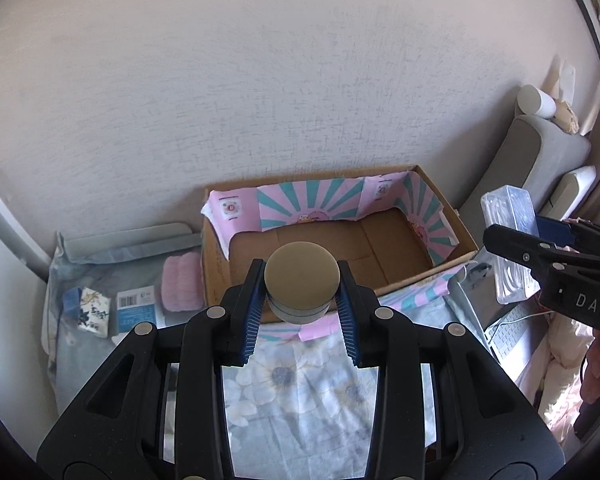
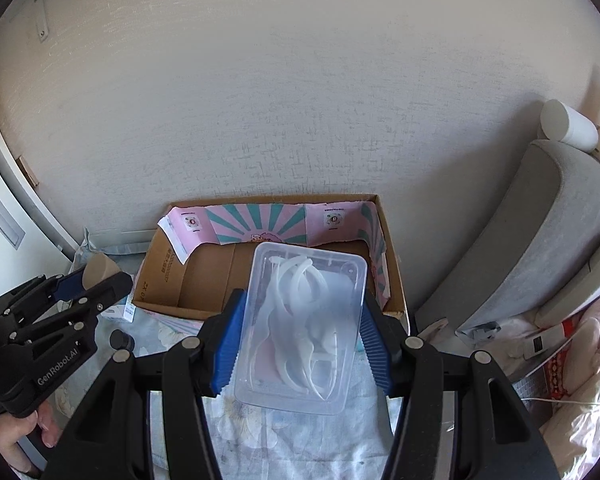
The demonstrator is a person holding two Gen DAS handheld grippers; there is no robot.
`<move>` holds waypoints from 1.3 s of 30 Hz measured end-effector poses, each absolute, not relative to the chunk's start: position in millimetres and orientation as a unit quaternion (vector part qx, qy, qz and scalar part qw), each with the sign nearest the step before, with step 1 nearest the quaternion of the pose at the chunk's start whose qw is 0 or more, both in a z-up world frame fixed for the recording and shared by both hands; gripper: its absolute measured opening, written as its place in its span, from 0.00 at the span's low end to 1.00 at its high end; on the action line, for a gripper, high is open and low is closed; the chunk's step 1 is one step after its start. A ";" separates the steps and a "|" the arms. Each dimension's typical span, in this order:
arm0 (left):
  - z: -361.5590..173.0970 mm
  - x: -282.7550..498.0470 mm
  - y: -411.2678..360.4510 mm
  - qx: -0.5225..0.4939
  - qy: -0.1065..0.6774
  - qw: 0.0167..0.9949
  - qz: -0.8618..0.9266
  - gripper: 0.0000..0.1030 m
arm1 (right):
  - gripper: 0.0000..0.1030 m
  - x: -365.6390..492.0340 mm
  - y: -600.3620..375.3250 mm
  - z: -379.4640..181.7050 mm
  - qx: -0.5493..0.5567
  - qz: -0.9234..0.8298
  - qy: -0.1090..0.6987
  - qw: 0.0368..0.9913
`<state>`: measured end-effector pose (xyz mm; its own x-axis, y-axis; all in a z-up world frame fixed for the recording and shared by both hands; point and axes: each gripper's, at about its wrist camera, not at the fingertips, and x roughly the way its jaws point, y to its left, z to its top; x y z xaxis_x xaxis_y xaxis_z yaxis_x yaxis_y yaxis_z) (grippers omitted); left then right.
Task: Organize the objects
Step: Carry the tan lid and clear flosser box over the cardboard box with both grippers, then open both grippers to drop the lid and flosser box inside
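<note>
Both loads are mid-carry toward the empty cardboard box (image 1: 340,240): the left gripper (image 1: 302,300) clamps a round jar (image 1: 302,276), the right gripper (image 2: 304,340) a clear tub (image 2: 304,320) seemingly of plastic picks, each needing lowering inside before release.

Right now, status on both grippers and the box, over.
Left gripper shut on tan-lidded jar. Right gripper shut on clear plastic container. Both short of cardboard box, floor bare. Nothing blocking.

Cardboard box (image 1: 452,240) against wall (image 1: 260,100); packets (image 1: 136,308) left of box; cushion (image 2: 540,232) right of box.
</note>
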<state>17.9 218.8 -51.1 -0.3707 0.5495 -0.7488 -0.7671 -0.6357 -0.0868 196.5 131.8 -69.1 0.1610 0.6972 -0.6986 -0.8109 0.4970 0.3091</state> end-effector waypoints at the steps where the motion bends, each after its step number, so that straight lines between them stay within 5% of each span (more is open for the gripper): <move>1: -52.0 13.9 222.6 -0.393 0.140 0.405 0.814 0.30 | 0.49 201.5 137.0 -69.6 -0.069 0.501 0.418 0.754; 29: -175.0 -80.7 338.6 -0.528 0.237 0.416 0.701 0.30 | 0.49 274.4 288.0 -174.3 -0.152 0.514 0.546 0.644; 39: -179.4 -81.8 342.7 -0.521 0.257 0.429 0.692 0.30 | 0.49 277.0 291.0 -181.9 -0.150 0.513 0.560 0.633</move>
<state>-81.8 342.7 -179.4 -0.0904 0.3251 -0.9413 -0.8613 -0.5001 -0.0900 277.0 291.0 -181.9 -0.1538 0.4816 -0.8628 -0.8167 0.4296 0.3853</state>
